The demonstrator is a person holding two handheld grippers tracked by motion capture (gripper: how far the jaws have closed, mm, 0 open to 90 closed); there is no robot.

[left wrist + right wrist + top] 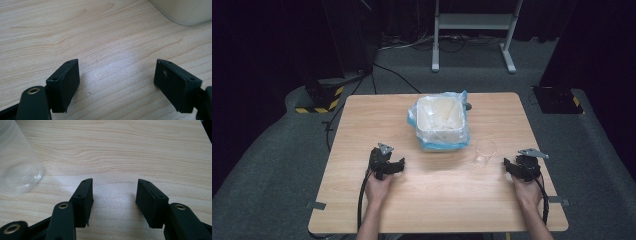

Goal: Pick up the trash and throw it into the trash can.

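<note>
Left jaws: seen closest in the left gripper view, spread wide over bare wood; nothing is held between them; the pads (65, 85) are clear of any object.
Left gripper (401, 164): held low over the table (362, 115) at the near left; its jaws are pointed toward the middle of the board; a grey plate is carried on top; a cable is trailed back along the forearm.
Left hand (378, 189): wrapped round the gripper's rear; the forearm is brought in from the bottom edge.
Right jaws: parted, though less widely than the left pair; only wood grain is seen between them; the pads (85, 200) are touching nothing.
Right gripper (507, 166): held near the table's right edge; its jaws are aimed left, toward the cup; a grey plate is mounted on top.
Right hand (527, 192): closed round the gripper body; a cable is run down beside the wrist.
Cup (485, 152): clear plastic, stood upright on the table; placed just left of the right gripper and apart from its jaws; seen at the upper left in the right gripper view (17, 165); located right of and nearer than the bin.
Bin (441, 120): white, square, lined with a bluish bag; set at the middle of the far half of the table; its pale corner is caught at the upper right of the left gripper view (185, 12).
</note>
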